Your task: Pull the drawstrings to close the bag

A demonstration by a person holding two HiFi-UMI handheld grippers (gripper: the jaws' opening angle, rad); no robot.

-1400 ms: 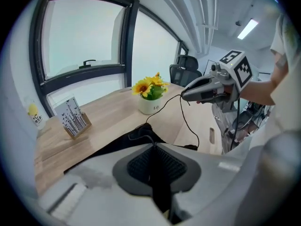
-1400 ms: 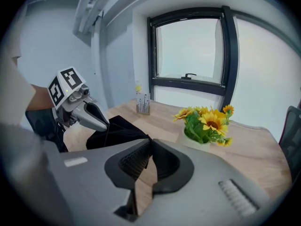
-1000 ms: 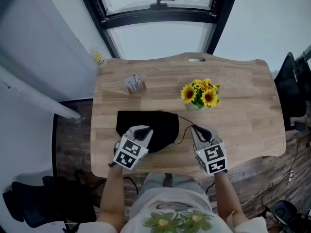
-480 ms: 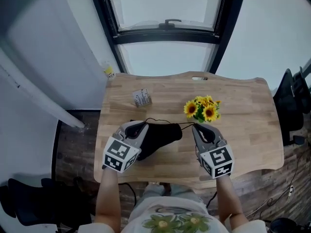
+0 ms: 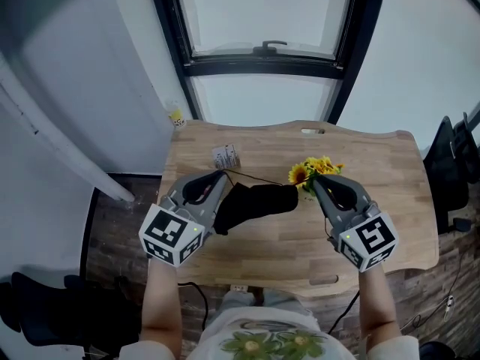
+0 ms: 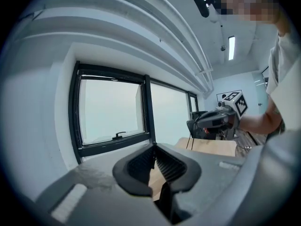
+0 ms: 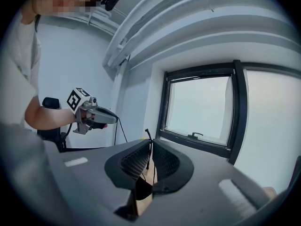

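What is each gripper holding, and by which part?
The left gripper and right gripper each pinch a thin black drawstring of the black fabric bag.

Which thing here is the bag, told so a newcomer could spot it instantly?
Start at the wooden table below the window. Between the left gripper and right gripper is the black bag, a limp dark pouch with thin cords. Its neighbours, yellow sunflowers and a small pale box, are bright; it alone is black.
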